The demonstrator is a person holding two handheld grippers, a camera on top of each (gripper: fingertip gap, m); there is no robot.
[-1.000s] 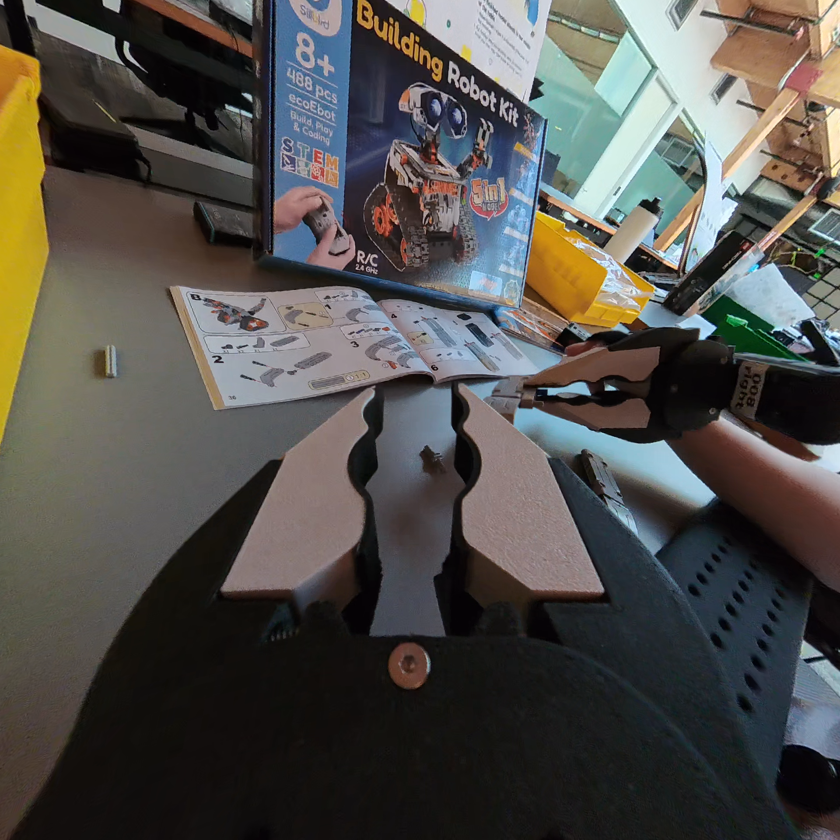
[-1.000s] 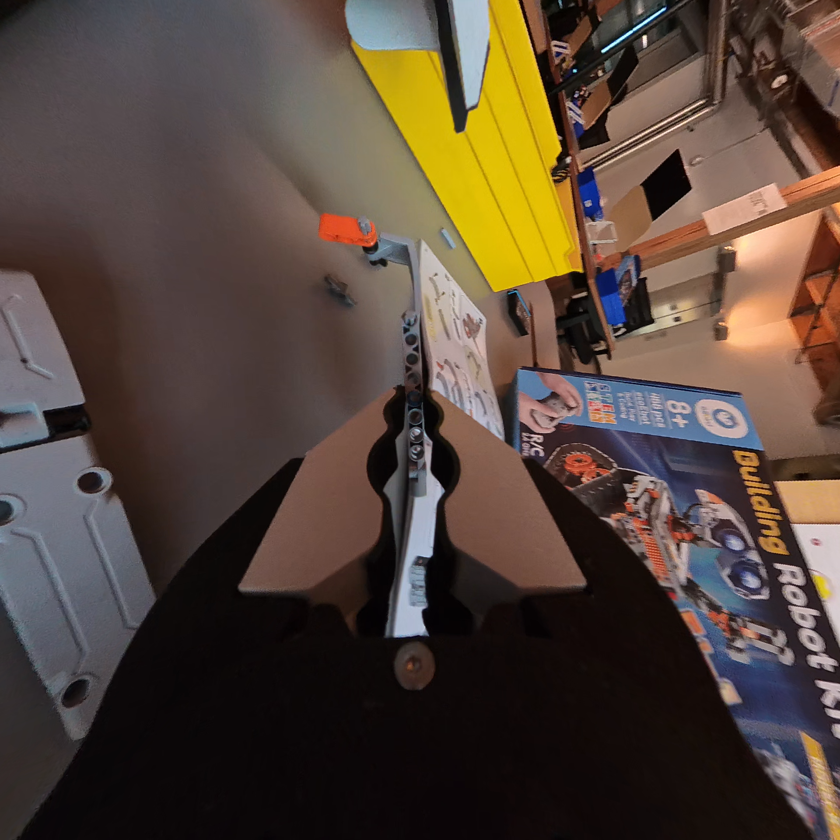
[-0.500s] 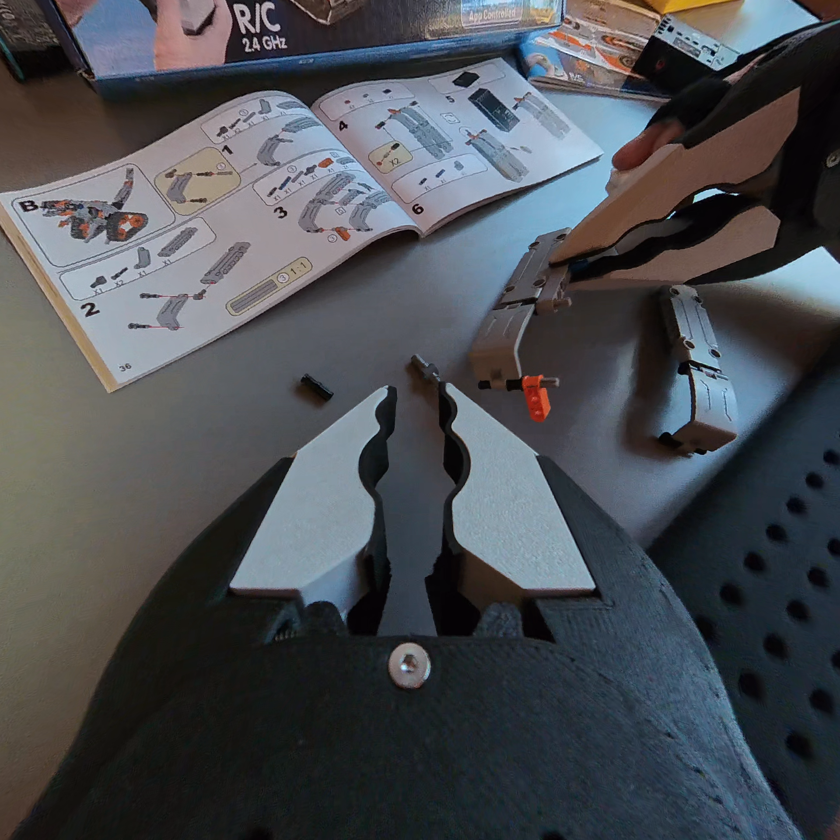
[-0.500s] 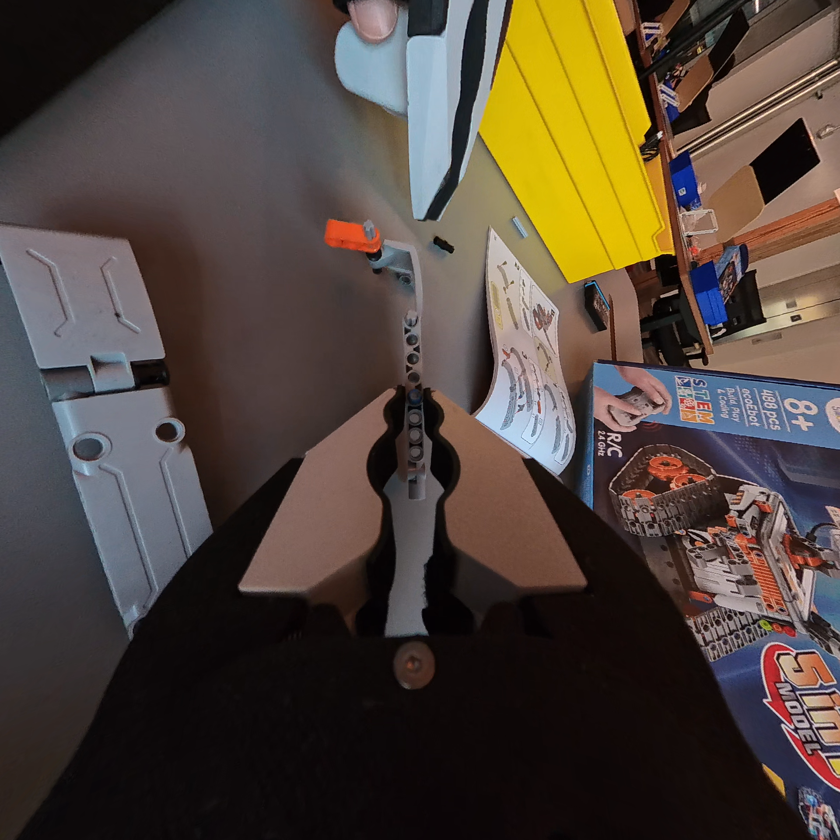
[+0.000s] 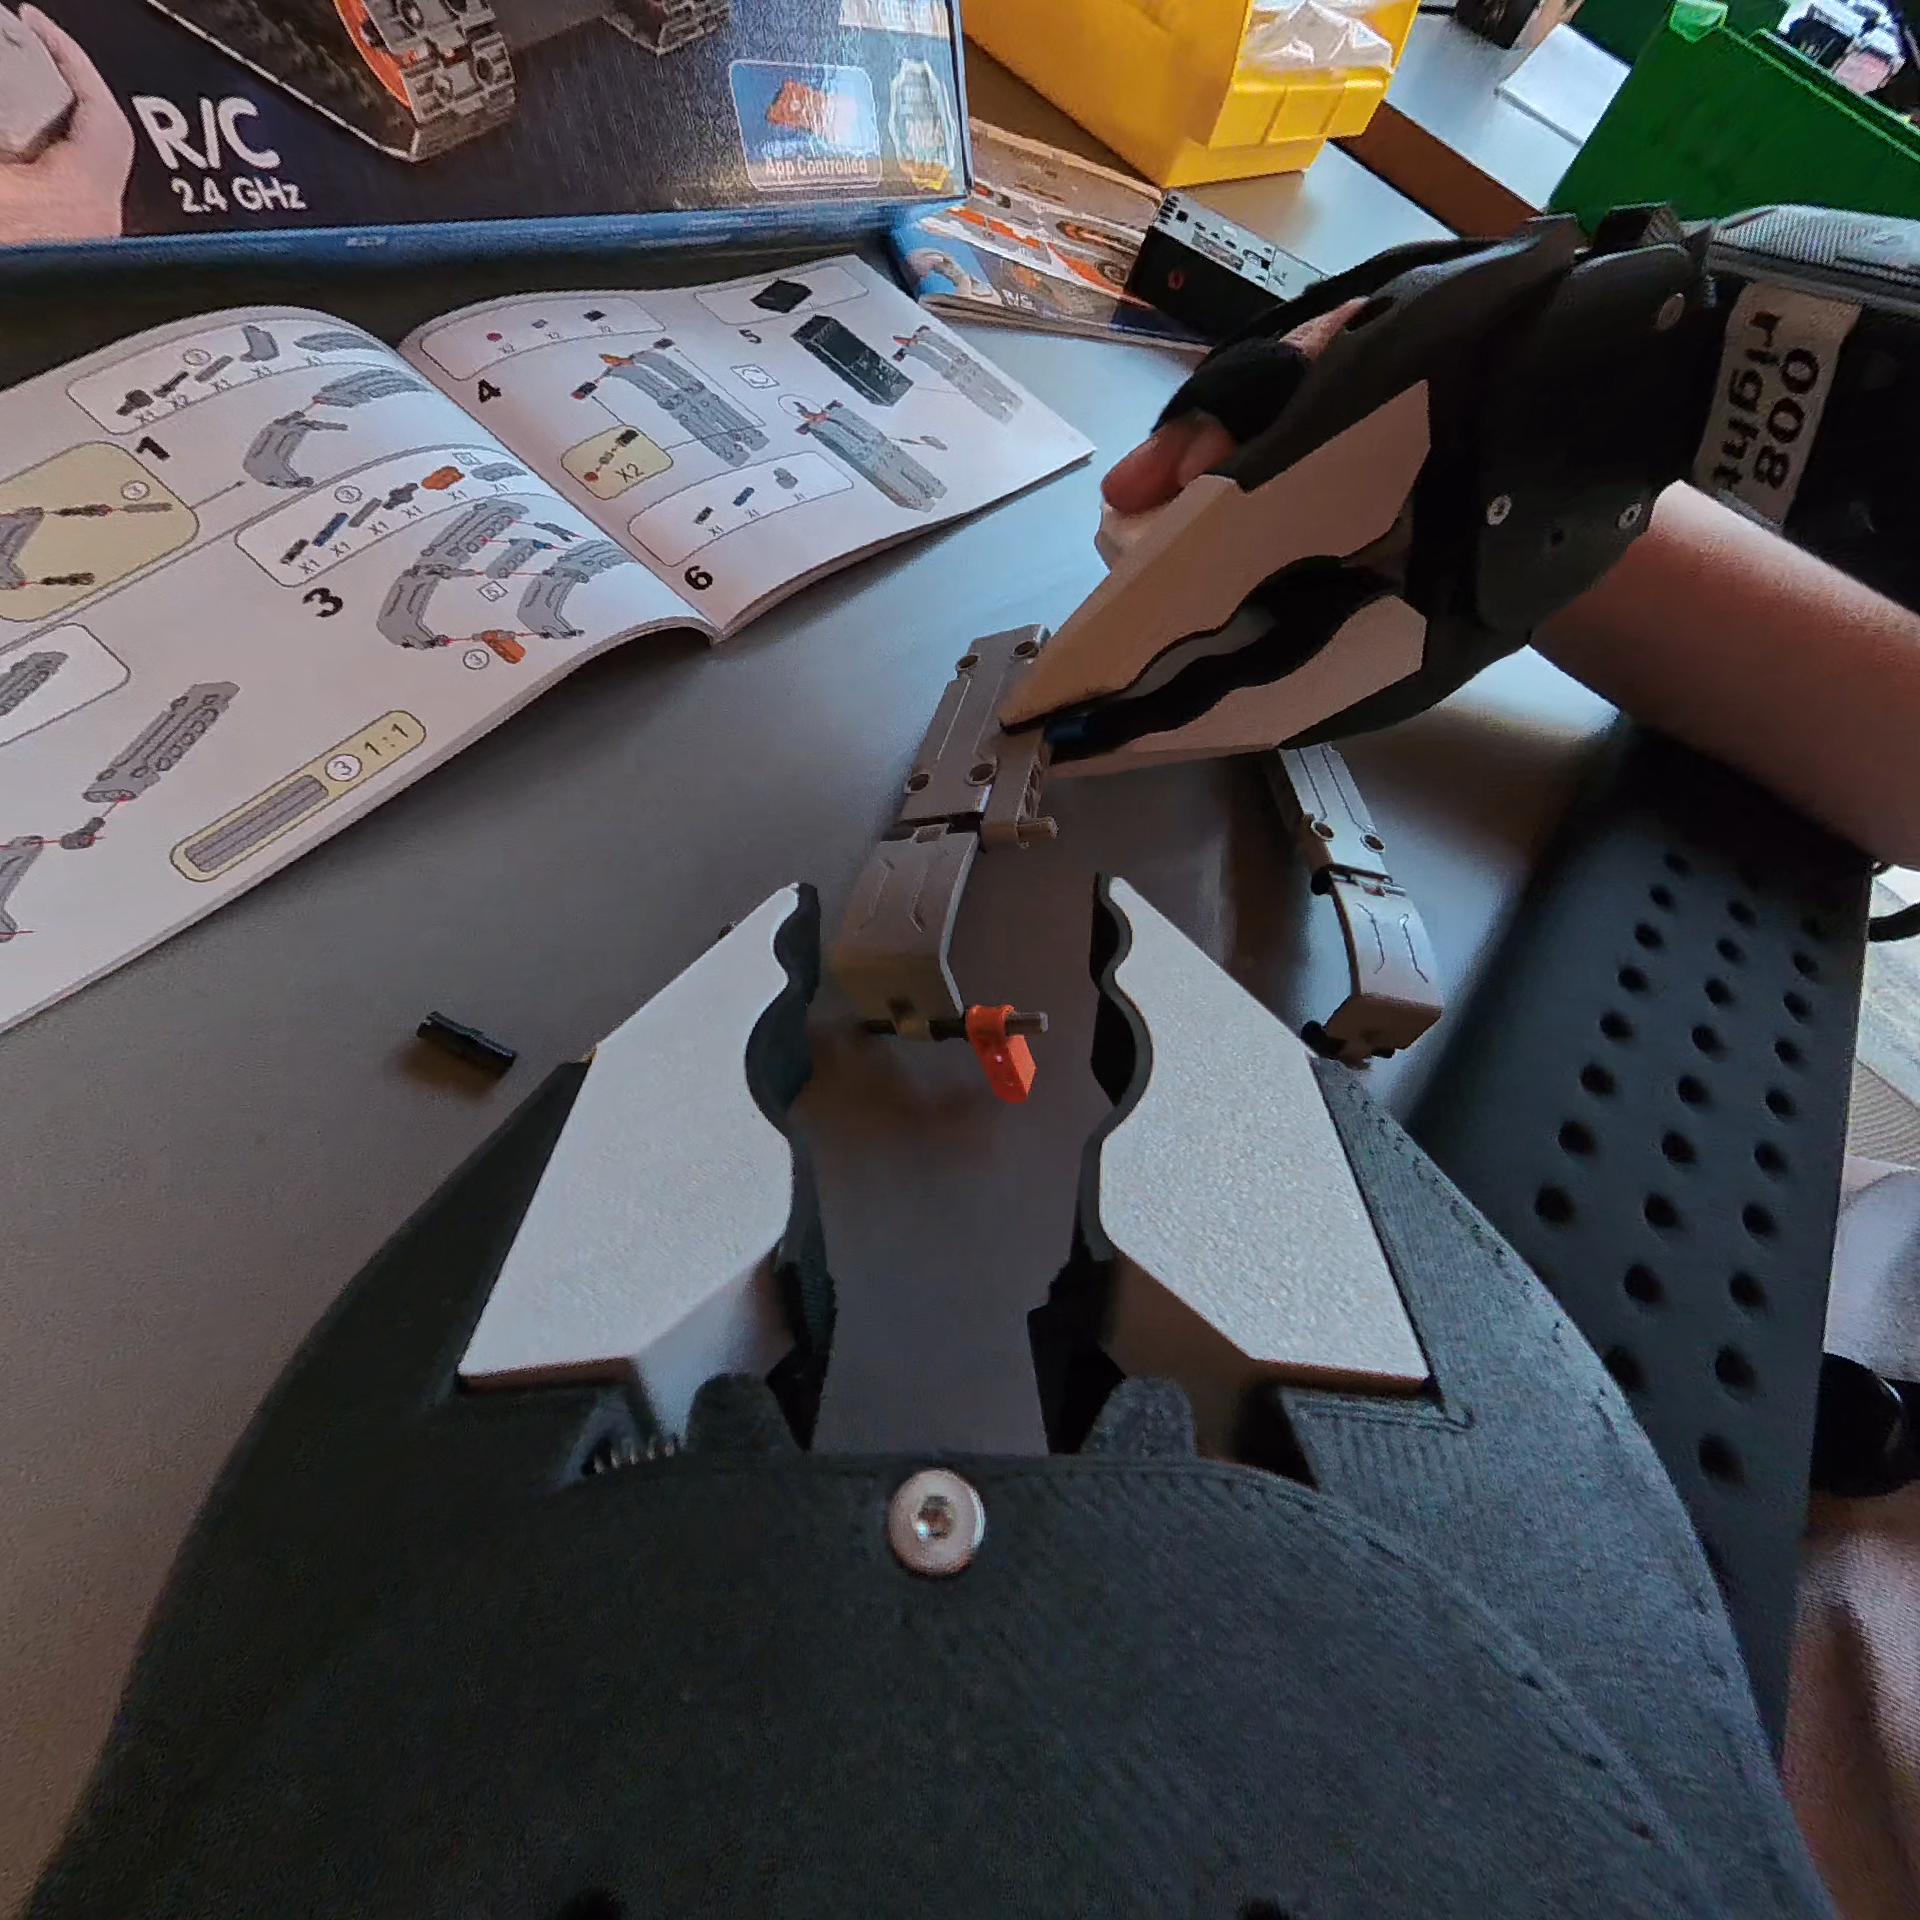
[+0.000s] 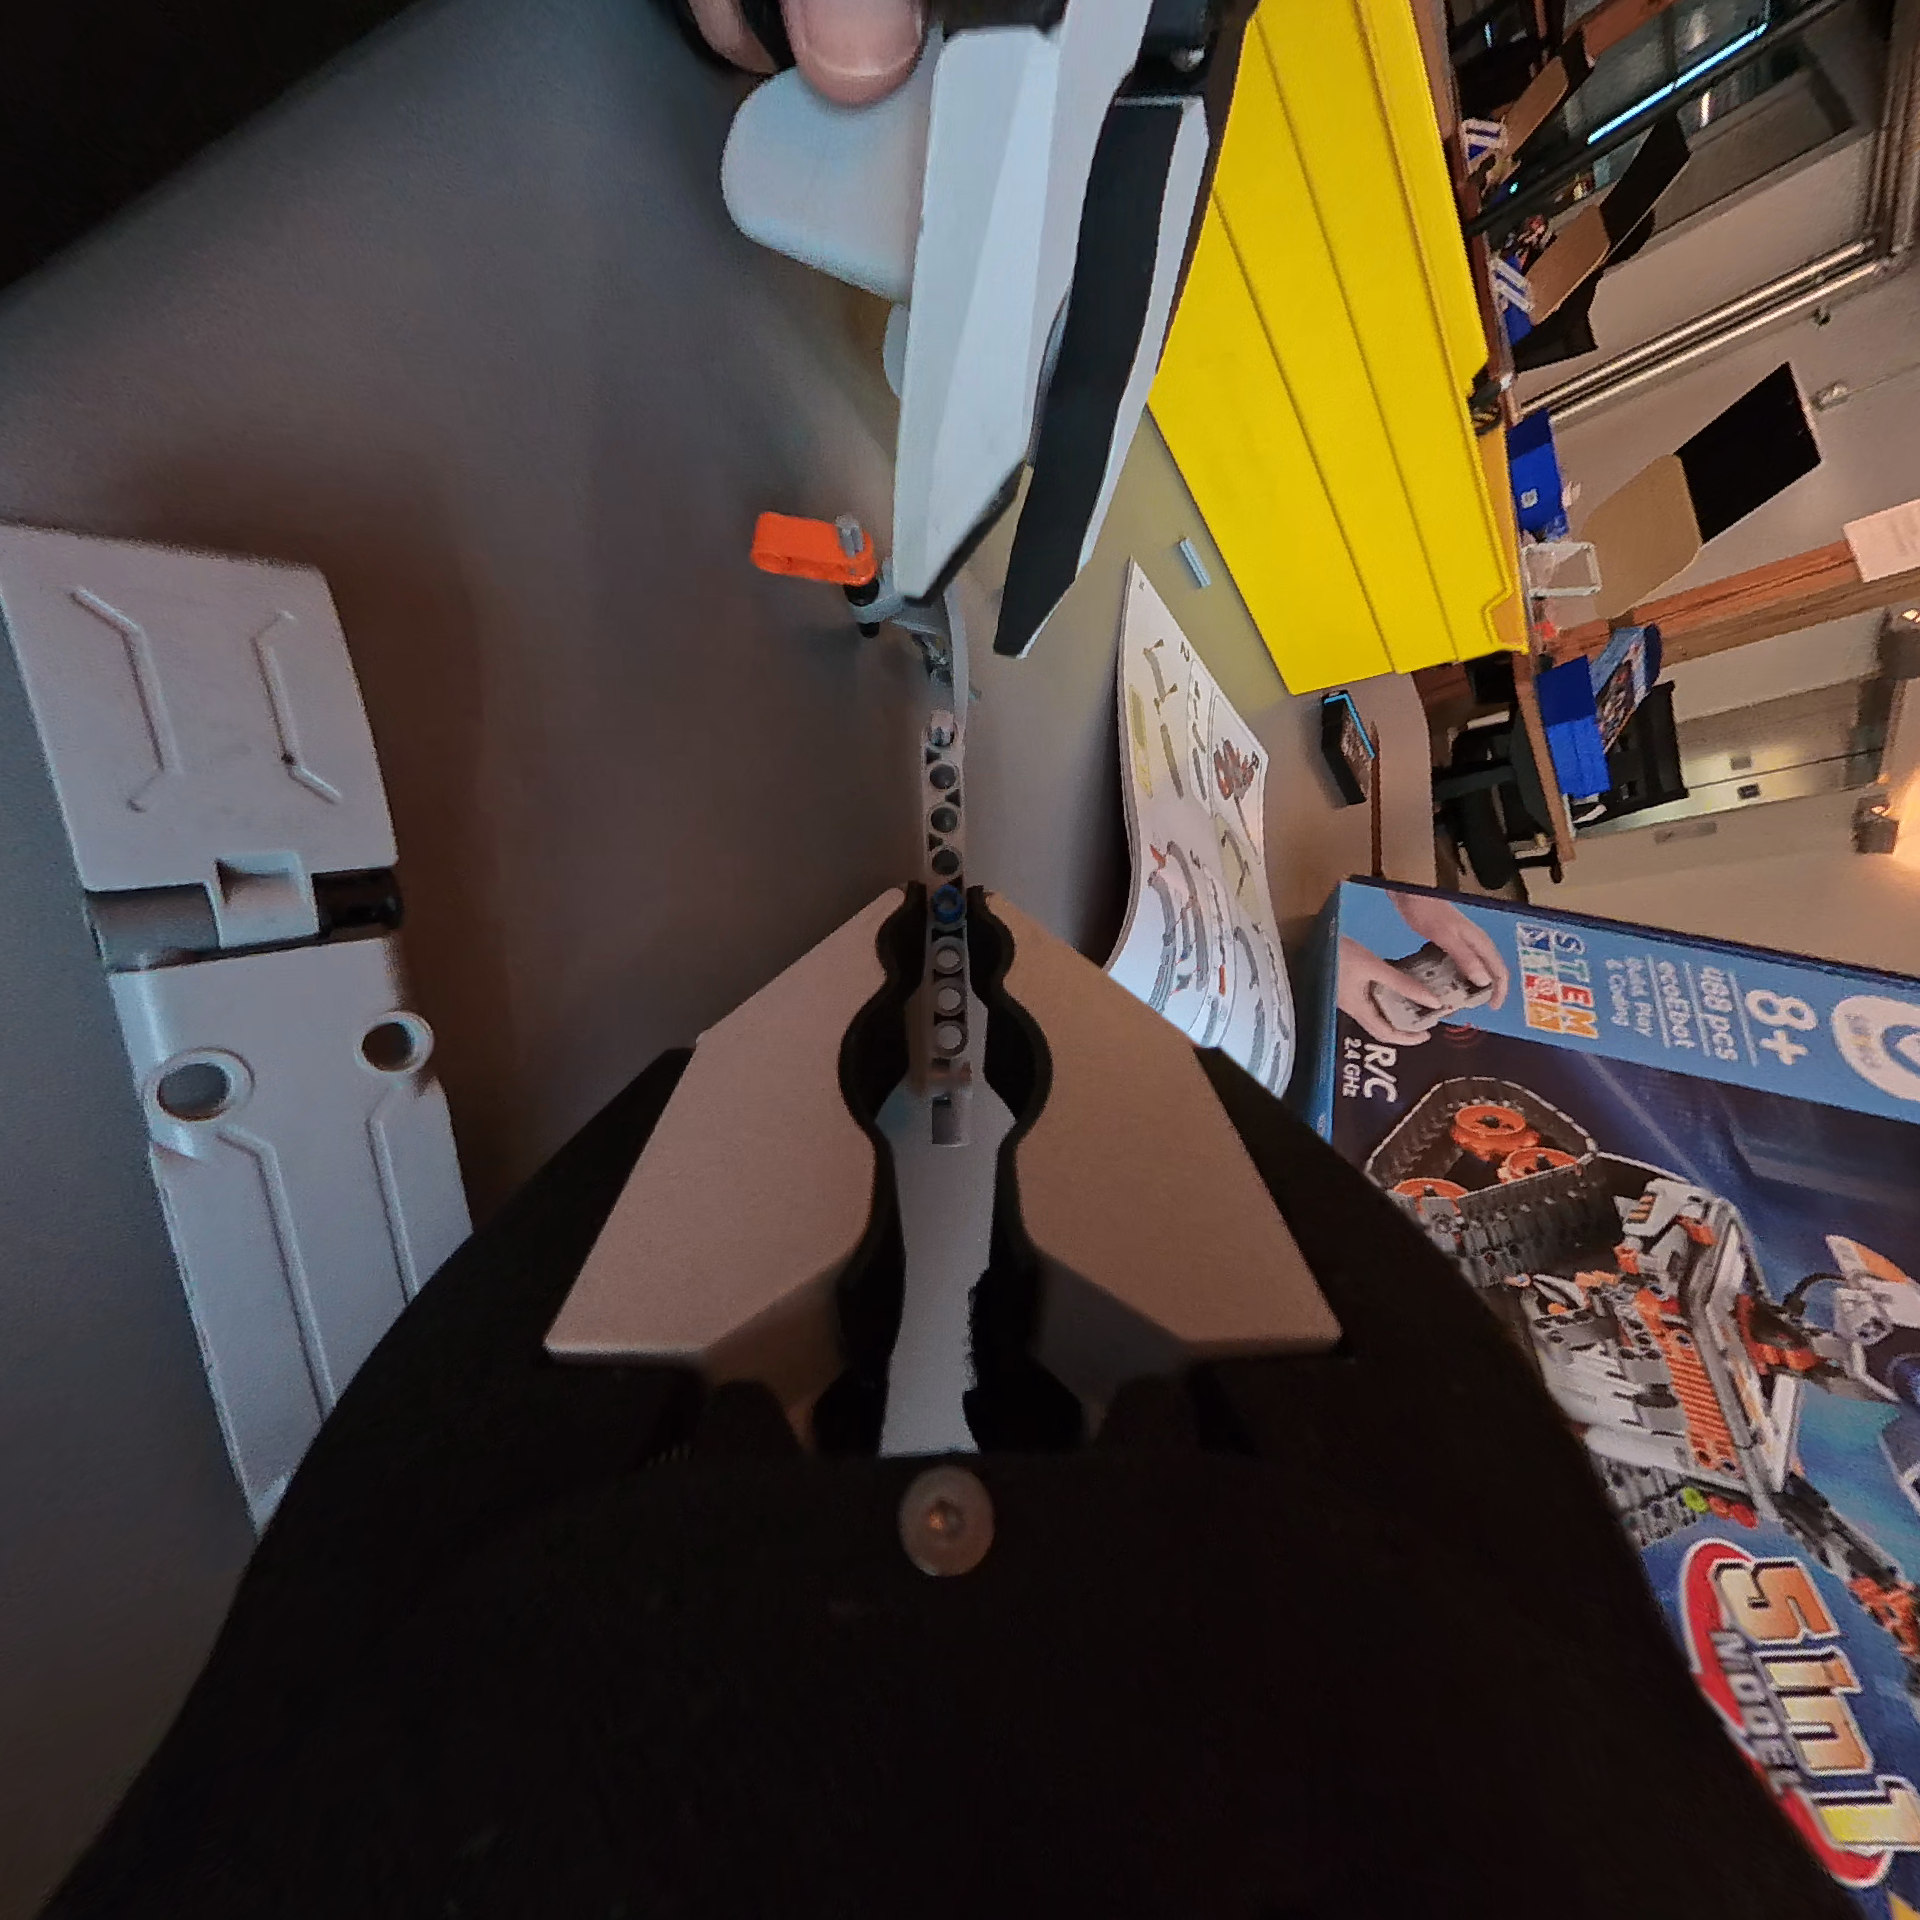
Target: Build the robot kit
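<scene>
Left gripper (image 5: 951, 914) spread wide, its fingers flanking the lower end of a grey hinged brick assembly (image 5: 940, 842) with an orange connector (image 5: 1000, 1049) | right gripper (image 6: 948, 899) clamped edge-on on the assembly's far end | second grey assembly (image 5: 1361, 894) lies just beside — open instruction booklet (image 5: 416, 540) and kit box (image 5: 520, 114) behind, black pin (image 5: 464, 1041) apparently loose on the grey table (image 5: 260, 1195).
</scene>
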